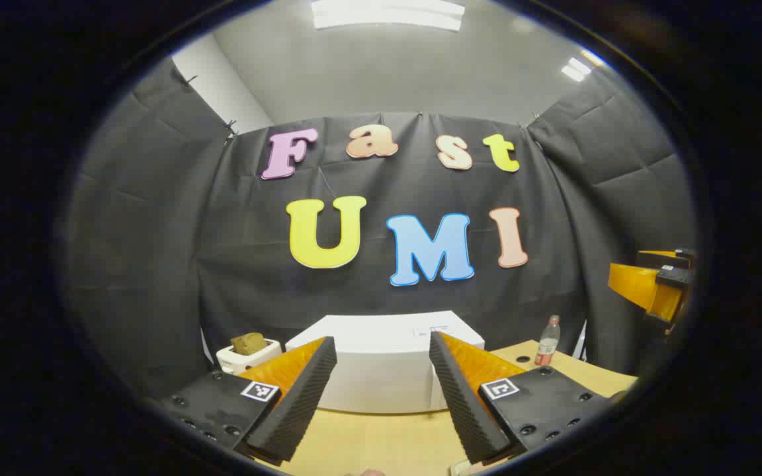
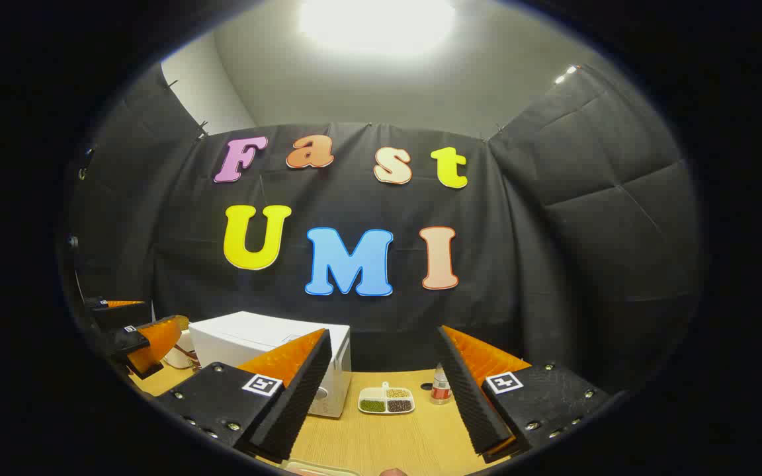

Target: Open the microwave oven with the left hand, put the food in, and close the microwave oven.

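Beyond the left hand-held gripper [image 1: 381, 403], spread wide, microwave oven [image 1: 381, 360], door closed.

We find no word or number here that we can read. At the lower middle of the left gripper view, each finger mount of the left gripper [image 1: 381, 338] bears a square black-and-white marker [image 1: 260, 390]. The right gripper [image 2: 384, 332] bears the same kind in the right gripper view. The sticker [image 1: 432, 328] on the microwave oven [image 1: 381, 370] and the bottle [image 1: 547, 340] label are too small to read.
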